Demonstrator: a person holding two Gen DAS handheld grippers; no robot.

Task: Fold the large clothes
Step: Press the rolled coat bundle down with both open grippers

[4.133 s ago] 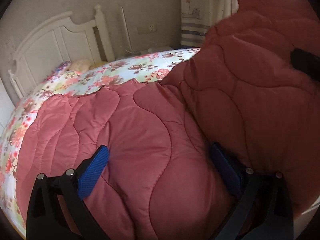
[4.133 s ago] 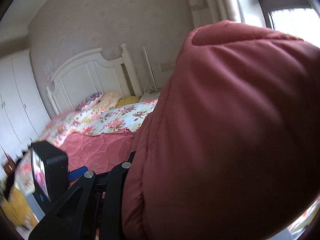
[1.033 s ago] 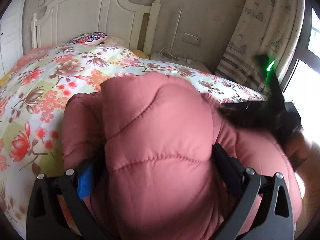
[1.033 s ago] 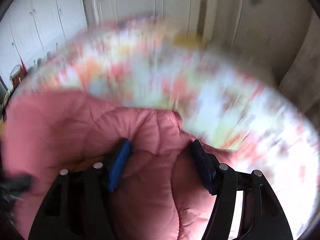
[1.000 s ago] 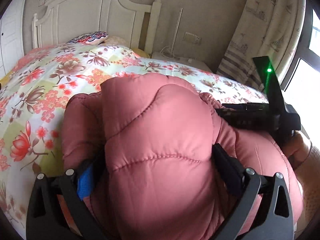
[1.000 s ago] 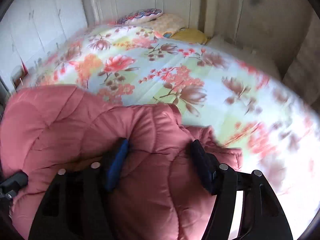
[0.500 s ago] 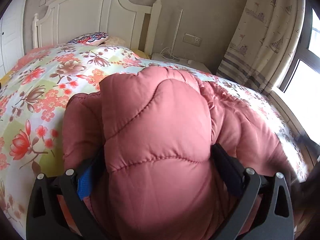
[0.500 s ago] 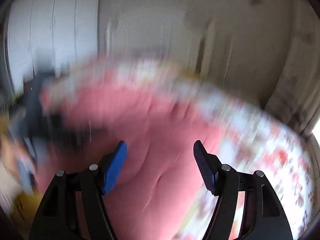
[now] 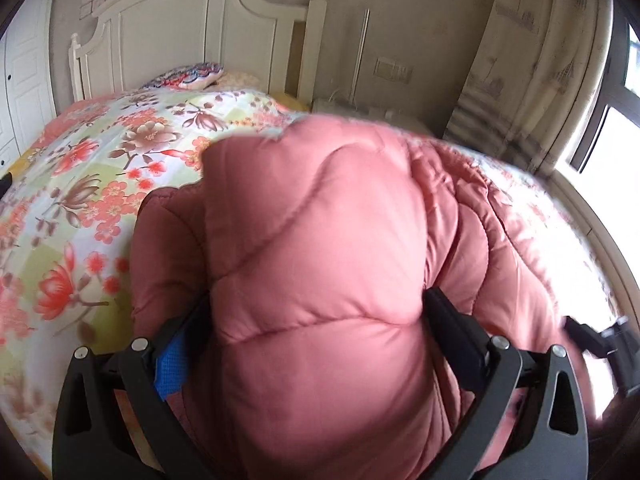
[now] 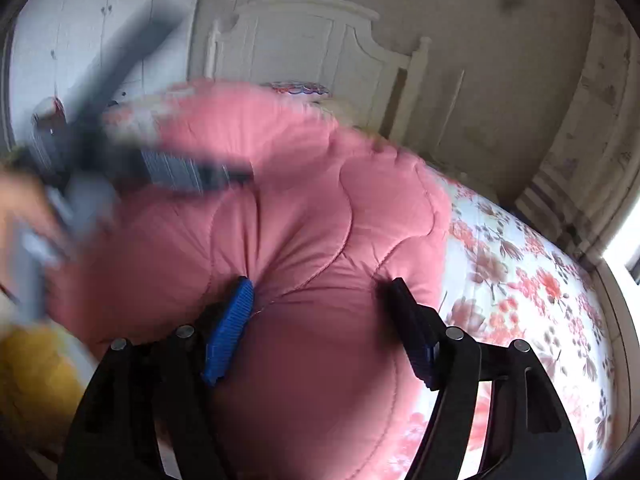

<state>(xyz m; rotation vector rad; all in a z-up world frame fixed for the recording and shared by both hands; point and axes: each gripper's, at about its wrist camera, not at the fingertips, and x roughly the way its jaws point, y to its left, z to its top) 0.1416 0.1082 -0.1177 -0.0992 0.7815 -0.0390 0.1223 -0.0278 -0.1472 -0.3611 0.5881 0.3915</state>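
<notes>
A bulky pink quilted coat (image 9: pixel 320 240) lies bunched on the floral bed. My left gripper (image 9: pixel 316 320) is shut on a thick fold of it; the padding bulges between the wide-set fingers and hides the pads. In the right wrist view the same pink coat (image 10: pixel 304 220) fills the middle. My right gripper (image 10: pixel 320 304) has its blue pads pressed into the fabric, with a fold between them. The left gripper shows as a dark blur (image 10: pixel 120 152) at the upper left there.
The bed has a floral cover (image 9: pixel 80 184) and a white headboard (image 9: pixel 192 40) with pillows (image 9: pixel 196 74). A curtain (image 9: pixel 532 72) and window stand at the right. White wardrobe doors (image 10: pixel 80 20) are at the left. Something yellow (image 10: pixel 28 372) lies low left.
The right gripper let go of its earlier fold, swung around fast and now presses into the coat from the other side. The left gripper keeps its hold and has barely moved.
</notes>
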